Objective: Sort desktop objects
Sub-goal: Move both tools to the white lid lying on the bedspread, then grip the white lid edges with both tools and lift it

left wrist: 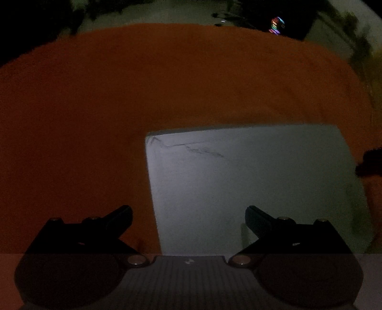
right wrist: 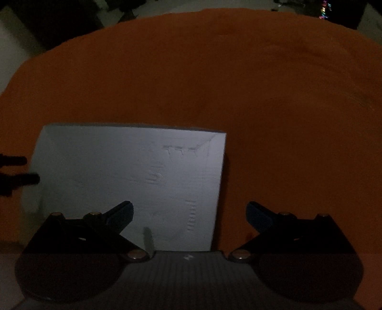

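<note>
The scene is dim. A flat pale grey board with faint embossed marks lies on an orange cloth. My left gripper is open and empty, its fingers wide apart over the board's left edge. In the right wrist view the same board lies at lower left on the cloth. My right gripper is open and empty over the board's right edge. The other gripper's dark fingertips show at the right edge of the left view and the left edge of the right view.
The cloth's far edge curves across the top of both views. Beyond it is a pale floor with dark shapes and a small device with coloured lights, also in the right wrist view.
</note>
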`<state>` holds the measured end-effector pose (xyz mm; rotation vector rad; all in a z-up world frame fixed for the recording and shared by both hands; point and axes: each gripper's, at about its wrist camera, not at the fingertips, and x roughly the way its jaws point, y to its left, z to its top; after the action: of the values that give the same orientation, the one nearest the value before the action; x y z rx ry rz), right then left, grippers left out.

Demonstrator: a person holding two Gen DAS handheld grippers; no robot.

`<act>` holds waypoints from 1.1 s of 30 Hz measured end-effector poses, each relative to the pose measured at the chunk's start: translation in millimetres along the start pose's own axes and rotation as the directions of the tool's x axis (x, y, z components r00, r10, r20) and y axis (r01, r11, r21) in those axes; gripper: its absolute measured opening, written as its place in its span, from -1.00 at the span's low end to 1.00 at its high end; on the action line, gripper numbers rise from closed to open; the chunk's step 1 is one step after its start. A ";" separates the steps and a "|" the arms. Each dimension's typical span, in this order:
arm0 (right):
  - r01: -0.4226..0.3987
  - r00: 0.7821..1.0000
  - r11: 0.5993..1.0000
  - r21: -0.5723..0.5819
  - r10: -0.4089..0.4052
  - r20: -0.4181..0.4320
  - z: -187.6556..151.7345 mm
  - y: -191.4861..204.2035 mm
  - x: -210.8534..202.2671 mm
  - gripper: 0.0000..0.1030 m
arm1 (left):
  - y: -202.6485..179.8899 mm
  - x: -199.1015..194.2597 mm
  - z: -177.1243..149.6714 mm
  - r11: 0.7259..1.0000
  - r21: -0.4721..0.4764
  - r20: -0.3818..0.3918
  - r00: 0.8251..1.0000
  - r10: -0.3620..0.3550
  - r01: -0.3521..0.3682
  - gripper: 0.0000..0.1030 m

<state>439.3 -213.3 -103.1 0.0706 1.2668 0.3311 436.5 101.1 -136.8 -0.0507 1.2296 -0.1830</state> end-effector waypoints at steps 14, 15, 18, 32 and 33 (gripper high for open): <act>-0.101 0.994 0.987 0.128 0.106 -0.031 12.2 -36.4 36.6 1.00 | 19.6 42.3 -2.6 0.976 -0.032 -0.068 0.974 -0.218 0.216 1.00; -0.112 0.992 0.985 0.130 0.118 -0.038 10.9 -35.8 37.2 1.00 | 20.4 44.2 -2.3 0.974 -0.044 -0.066 0.972 -0.223 0.221 1.00; -0.130 0.989 0.983 0.133 0.138 -0.057 8.9 -34.7 41.1 1.00 | 23.8 50.0 2.6 0.971 -0.070 -0.078 0.969 -0.234 0.229 1.00; -0.091 0.993 0.986 0.137 0.100 -0.066 -28.9 -29.9 22.8 1.00 | 10.4 38.1 -24.6 0.969 -0.033 -0.104 0.963 -0.247 0.245 1.00; -0.085 0.993 0.987 0.136 0.095 -0.073 -27.3 -30.6 20.5 1.00 | 9.2 31.2 -24.3 0.971 -0.038 -0.109 0.965 -0.240 0.237 1.00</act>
<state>425.1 -240.2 -137.6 0.2307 1.3662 0.3298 424.7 106.4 -175.3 -0.2134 1.3377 -0.3848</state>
